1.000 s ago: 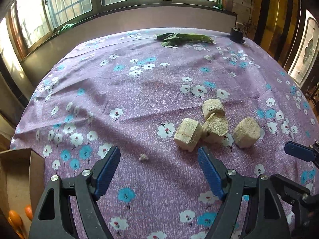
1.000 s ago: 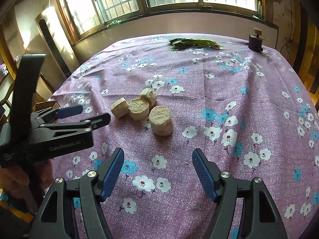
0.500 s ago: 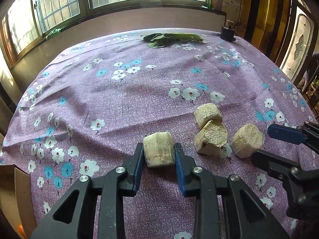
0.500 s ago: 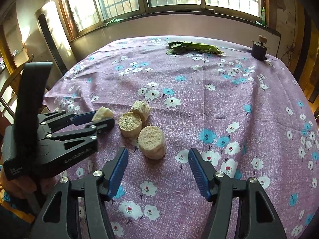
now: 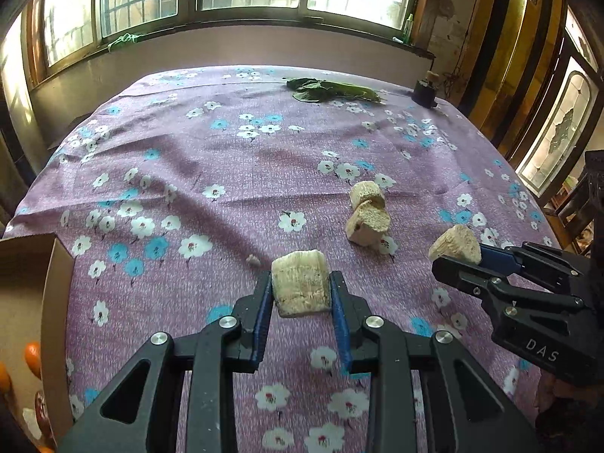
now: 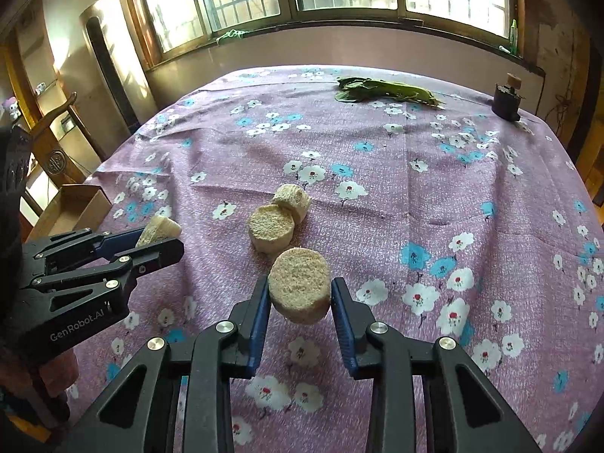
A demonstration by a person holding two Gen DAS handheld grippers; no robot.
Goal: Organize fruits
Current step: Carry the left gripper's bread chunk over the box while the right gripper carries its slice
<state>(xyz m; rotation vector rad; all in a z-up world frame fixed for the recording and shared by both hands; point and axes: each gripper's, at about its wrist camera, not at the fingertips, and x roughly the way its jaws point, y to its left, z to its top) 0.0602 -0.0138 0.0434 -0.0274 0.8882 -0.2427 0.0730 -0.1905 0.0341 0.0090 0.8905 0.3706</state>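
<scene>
Both jaws of the left gripper [image 5: 301, 294] are drawn in against a pale, fibrous chunk [image 5: 301, 287] at lower centre of the left wrist view; blue pads touch its left and right sides. It appears lifted off the purple flowered tablecloth [image 5: 211, 173], though contact underneath cannot be judged. Right of centre, two more pale chunks [image 5: 367, 216] lie on the cloth, touching each other. A small crumb [image 5: 253, 260] sits just left of the held chunk. At the right edge, the right gripper [image 5: 462, 260] enters side-on, with a round chunk [image 5: 456, 245] between its fingers. A cardboard box [image 5: 56, 302] shows at lower left, beside the table edge, with orange fruit [image 5: 33, 353] inside it. Green leaves [image 5: 332, 90] and a small dark object [image 5: 424, 92] lie at the far end of the table, upper right.

Right wrist view: the right gripper [image 6: 300, 298] has its jaws narrowed onto the round chunk [image 6: 300, 287] at lower centre, pads touching both sides. Just above it the two resting chunks [image 6: 281, 215] lie touching. At the left edge the left gripper [image 6: 160, 236] shows side-on, clamped on its chunk [image 6: 159, 228]. The cardboard box [image 6: 71, 207] is behind it, at mid left. Leaves [image 6: 385, 90] and the dark object [image 6: 507, 100] are at upper right.
</scene>
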